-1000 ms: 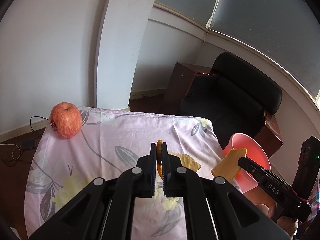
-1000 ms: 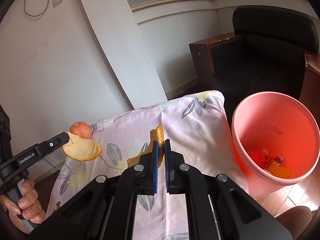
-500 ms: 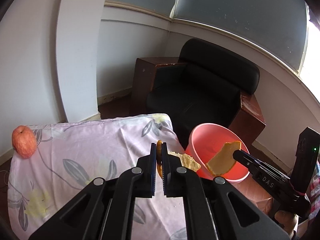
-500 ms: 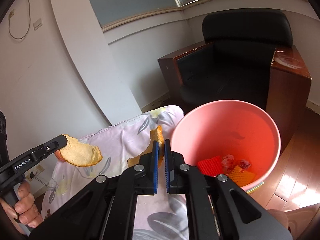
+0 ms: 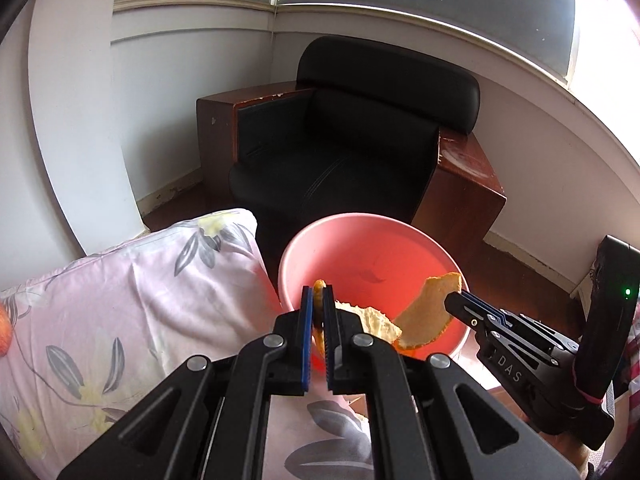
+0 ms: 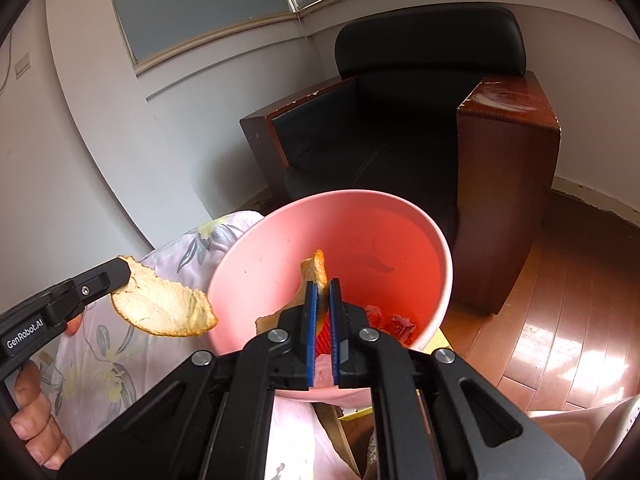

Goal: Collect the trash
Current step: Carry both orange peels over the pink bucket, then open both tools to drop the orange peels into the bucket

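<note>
Both clamped thin on orange peel — left gripper (image 5: pixel 317 312) with its peel (image 6: pixel 160 308) just beside the pink bin (image 6: pixel 434 236), right gripper (image 6: pixel 323 300) with its peel (image 6: pixel 316 270) over the bin's mouth — presumably for a clean drop inside.

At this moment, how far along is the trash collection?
Done: some red and orange scraps already lie in the pink bin. In hand: the left gripper and right gripper are each shut on an orange peel piece, left peel, right peel, at the bin's mouth. Left: release both. An apple sits at the cloth's edge.
</note>
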Motion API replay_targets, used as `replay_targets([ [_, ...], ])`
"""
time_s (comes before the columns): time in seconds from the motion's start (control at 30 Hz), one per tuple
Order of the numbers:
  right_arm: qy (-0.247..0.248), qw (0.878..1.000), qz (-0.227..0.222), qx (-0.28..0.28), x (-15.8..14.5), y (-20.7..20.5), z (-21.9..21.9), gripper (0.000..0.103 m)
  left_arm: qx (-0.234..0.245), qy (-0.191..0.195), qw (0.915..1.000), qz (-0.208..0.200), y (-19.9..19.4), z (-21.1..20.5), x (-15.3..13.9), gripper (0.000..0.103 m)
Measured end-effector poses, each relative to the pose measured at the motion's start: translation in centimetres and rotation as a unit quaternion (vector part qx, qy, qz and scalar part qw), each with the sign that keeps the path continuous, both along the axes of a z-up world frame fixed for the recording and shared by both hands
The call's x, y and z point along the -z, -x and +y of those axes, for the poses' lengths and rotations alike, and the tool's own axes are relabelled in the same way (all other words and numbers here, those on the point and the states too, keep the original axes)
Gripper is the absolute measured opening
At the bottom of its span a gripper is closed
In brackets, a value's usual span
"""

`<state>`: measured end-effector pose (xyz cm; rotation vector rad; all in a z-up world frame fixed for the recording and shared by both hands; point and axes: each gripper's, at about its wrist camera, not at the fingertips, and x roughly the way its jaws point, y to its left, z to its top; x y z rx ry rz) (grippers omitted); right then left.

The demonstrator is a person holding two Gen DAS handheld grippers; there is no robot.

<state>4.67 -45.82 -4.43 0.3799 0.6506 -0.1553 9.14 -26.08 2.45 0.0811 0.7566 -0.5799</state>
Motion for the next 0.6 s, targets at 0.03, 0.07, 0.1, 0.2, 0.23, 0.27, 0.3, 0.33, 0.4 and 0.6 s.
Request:
replay_targets([
  [0.03, 0.003, 1.000, 0.001, 0.001, 0.2, 0.0, -0.1, 0.006, 0.002, -0.005, 1.0000, 0.001, -0.1, -0.5, 0.3, 0.004],
  [0.07, 0.004, 1.000, 0.002, 0.003, 0.3, 0.0, -0.3, 0.006, 0.005, -0.010, 0.9999, 0.001, -0.1, -1.2, 0.6, 0.004],
  [0.1, 0.004, 1.000, 0.003, 0.004, 0.4, 0.0, -0.4, 0.006, 0.007, -0.015, 0.9999, 0.002, -0.2, -1.7, 0.9, 0.004],
  [0.2, 0.001, 1.000, 0.006, 0.007, 0.8, -0.1, -0.8, 0.006, 0.011, -0.025, 0.9996, 0.008, -0.6, -2.4, 1.7, 0.004],
  [0.23, 0.001, 1.000, 0.007, 0.009, 0.9, 0.0, -0.9, 0.006, 0.012, -0.027, 0.9995, 0.010, -0.7, -2.7, 1.9, 0.004],
  [0.27, 0.001, 1.000, 0.008, 0.010, 1.0, 0.0, -1.0, 0.006, 0.013, -0.030, 0.9994, 0.010, -0.7, -2.9, 2.1, 0.004],
  [0.3, 0.001, 1.000, 0.010, 0.010, 1.2, -0.1, -1.0, 0.006, 0.014, -0.031, 0.9993, 0.011, -0.7, -3.1, 2.3, 0.004],
  [0.33, 0.001, 1.000, 0.012, 0.011, 1.2, -0.1, -1.0, 0.006, 0.015, -0.032, 0.9993, 0.012, -0.8, -3.2, 2.4, 0.004],
  [0.4, 0.001, 1.000, 0.015, 0.011, 1.4, -0.2, -1.0, 0.006, 0.016, -0.034, 0.9992, 0.015, -1.0, -3.5, 2.7, 0.004],
  [0.6, -0.001, 1.000, 0.021, 0.016, 1.8, -0.4, -1.2, 0.006, 0.018, -0.037, 0.9989, 0.023, -1.6, -3.7, 3.4, 0.004],
])
